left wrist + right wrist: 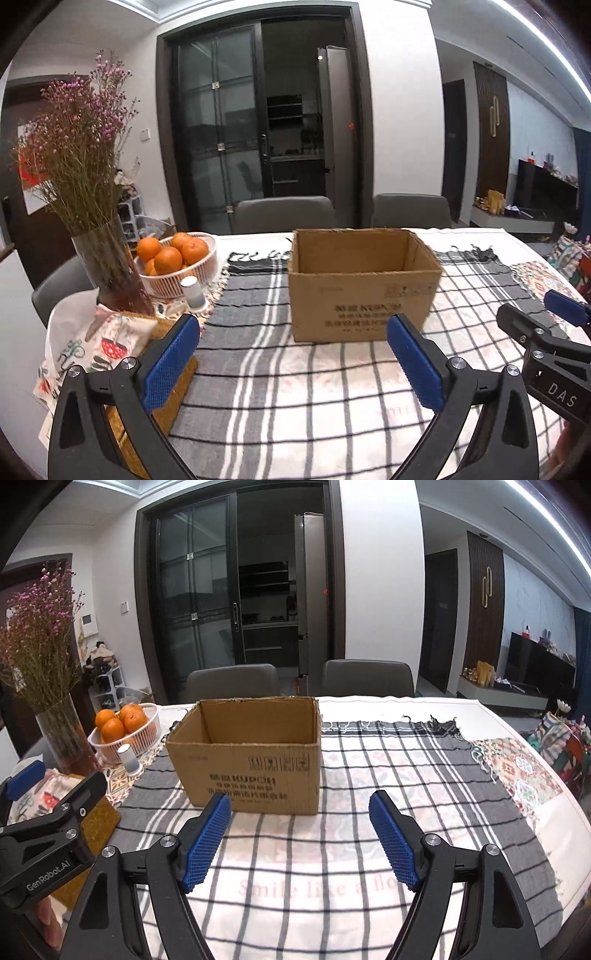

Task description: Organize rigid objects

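An open brown cardboard box stands on the checked cloth in the middle of the table; it also shows in the right wrist view. I cannot see its floor. My left gripper is open and empty, in front of the box and a little to its left. My right gripper is open and empty, in front of the box and a little to its right. A small white cylinder stands by the fruit basket; it also shows in the right wrist view.
A white basket of oranges and a glass vase of dried flowers stand at the left. A patterned packet and a brown mat lie at the near left. Two grey chairs stand behind the table.
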